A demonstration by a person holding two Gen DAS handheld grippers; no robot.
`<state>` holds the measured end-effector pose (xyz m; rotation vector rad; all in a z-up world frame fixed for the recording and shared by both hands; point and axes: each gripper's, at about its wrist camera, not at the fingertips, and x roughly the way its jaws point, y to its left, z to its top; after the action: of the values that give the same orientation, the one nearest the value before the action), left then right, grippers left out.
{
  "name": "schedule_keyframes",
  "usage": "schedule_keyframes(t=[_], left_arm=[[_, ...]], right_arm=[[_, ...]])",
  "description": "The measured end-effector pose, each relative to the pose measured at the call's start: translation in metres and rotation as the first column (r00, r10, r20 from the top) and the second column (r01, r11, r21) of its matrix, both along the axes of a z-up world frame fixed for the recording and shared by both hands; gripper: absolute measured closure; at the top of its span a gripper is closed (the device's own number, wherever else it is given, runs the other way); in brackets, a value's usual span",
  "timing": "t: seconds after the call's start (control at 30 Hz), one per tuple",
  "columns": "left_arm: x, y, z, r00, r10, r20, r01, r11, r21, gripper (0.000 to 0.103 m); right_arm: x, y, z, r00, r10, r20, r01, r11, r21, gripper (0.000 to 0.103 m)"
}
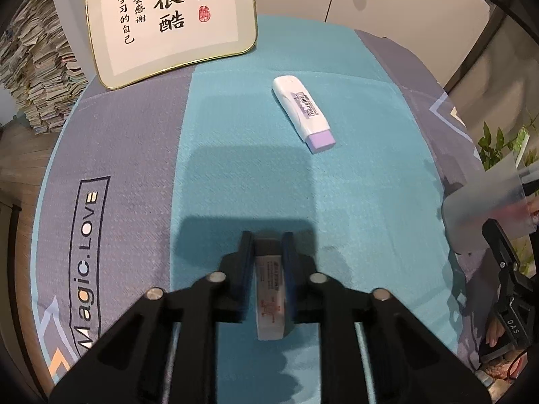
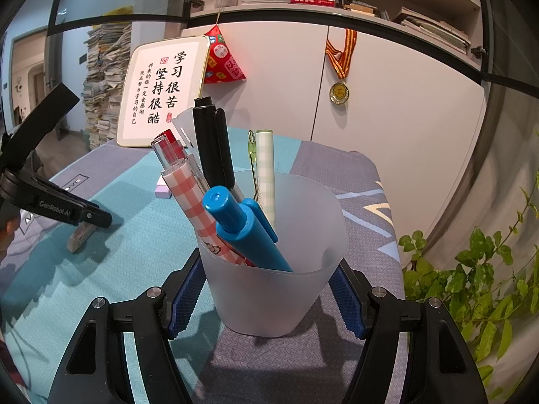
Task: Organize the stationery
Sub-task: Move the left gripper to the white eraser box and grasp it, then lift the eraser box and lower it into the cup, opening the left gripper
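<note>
Left tool (image 1: 268,239) pinches white eraser (image 1: 268,298); right tool (image 2: 269,298) clamps frosted pen cup (image 2: 276,299).

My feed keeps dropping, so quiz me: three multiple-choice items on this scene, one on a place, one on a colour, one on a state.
1. Where does the purple-tipped white eraser lie?
A. on the teal cloth, clear of both tools
B. inside the cup
C. on the book stack

2. What colour is the uppermost, nearest pen in the frosted cup?
A. yellow
B. blue
C. brown

3. What is the left tool doing?
A. standing wide open over bare cloth
B. gripping the cup
C. shut on a small white eraser

Key: 1 A, it rests alone on the teal strip; 2 B, its blue cap and clip lean forward; 3 C, the pads press the eraser's sides, while the right tool clamps the cup.
</note>
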<state>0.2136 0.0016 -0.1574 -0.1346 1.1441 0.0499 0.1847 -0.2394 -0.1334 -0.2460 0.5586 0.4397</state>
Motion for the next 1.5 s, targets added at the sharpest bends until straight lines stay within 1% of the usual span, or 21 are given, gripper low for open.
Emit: schedule_keyframes(t=[0.13, 0.3, 0.47, 0.63, 0.73, 0.8, 0.87, 0.97, 1.07, 1.13, 1.2, 1.27, 1.4, 1.5], left_arm=[[-0.006, 0.002, 0.009, 0.999, 0.001, 0.034, 0.000, 1.000, -0.006, 0.089], [-0.017, -0.004, 0.033, 0.994, -0.026, 0.103, 0.028, 0.999, -0.017, 0.089], [-0.030, -0.012, 0.059, 0.983, -0.057, 0.173, 0.061, 0.998, -0.016, 0.089], [-0.037, -0.021, 0.079, 0.973, -0.090, 0.213, 0.098, 0.995, -0.026, 0.089], [-0.041, -0.031, 0.097, 0.960, -0.120, 0.253, 0.134, 0.990, -0.040, 0.089], [-0.043, -0.040, 0.111, 0.948, -0.142, 0.286, 0.163, 0.985, -0.052, 0.089], [-0.045, -0.052, 0.128, 0.930, -0.169, 0.326, 0.197, 0.979, -0.057, 0.089], [-0.044, -0.071, 0.155, 0.895, -0.211, 0.393, 0.258, 0.963, -0.071, 0.089], [-0.042, -0.097, 0.178, 0.850, -0.258, 0.458, 0.324, 0.943, -0.070, 0.089], [-0.041, -0.108, 0.185, 0.830, -0.281, 0.483, 0.356, 0.932, -0.070, 0.089], [-0.037, -0.122, 0.184, 0.818, -0.311, 0.485, 0.392, 0.917, -0.074, 0.089], [-0.030, -0.133, 0.176, 0.824, -0.332, 0.459, 0.410, 0.909, -0.079, 0.089], [-0.015, -0.148, 0.159, 0.838, -0.359, 0.410, 0.426, 0.901, -0.081, 0.089], [-0.004, -0.154, 0.146, 0.852, -0.367, 0.373, 0.424, 0.902, -0.082, 0.089]], right_arm=[[0.000, 0.000, 0.000, 1.000, 0.000, 0.000, 0.000, 1.000, 0.001, 0.032], [0.000, 0.000, 0.000, 1.000, 0.000, 0.000, 0.000, 1.000, 0.000, 0.032], [0.000, 0.000, 0.000, 1.000, 0.000, 0.000, 0.000, 1.000, 0.001, 0.032], [0.000, 0.000, 0.000, 1.000, 0.000, 0.000, 0.000, 1.000, 0.000, 0.032], [0.000, 0.000, 0.000, 1.000, 0.000, 0.000, 0.000, 1.000, 0.001, 0.032], [0.000, 0.000, 0.000, 1.000, 0.000, 0.000, 0.000, 1.000, 0.001, 0.032], [0.000, 0.000, 0.000, 1.000, 0.000, 0.000, 0.000, 1.000, 0.001, 0.032], [0.000, 0.000, 0.000, 1.000, 0.000, 0.000, 0.000, 1.000, 0.001, 0.032], [0.000, 0.000, 0.000, 1.000, 0.000, -0.001, 0.000, 1.000, 0.002, 0.032], [0.000, 0.000, 0.000, 1.000, 0.000, -0.001, 0.000, 1.000, 0.001, 0.032], [0.000, 0.000, 0.000, 1.000, 0.000, -0.001, 0.000, 1.000, 0.001, 0.032], [0.000, 0.000, 0.000, 1.000, 0.001, -0.001, -0.001, 1.000, 0.003, 0.032], [-0.001, 0.000, 0.000, 1.000, 0.001, 0.004, -0.001, 1.000, 0.007, 0.032], [-0.002, 0.001, 0.001, 1.000, 0.002, 0.004, -0.002, 1.000, 0.010, 0.032]])
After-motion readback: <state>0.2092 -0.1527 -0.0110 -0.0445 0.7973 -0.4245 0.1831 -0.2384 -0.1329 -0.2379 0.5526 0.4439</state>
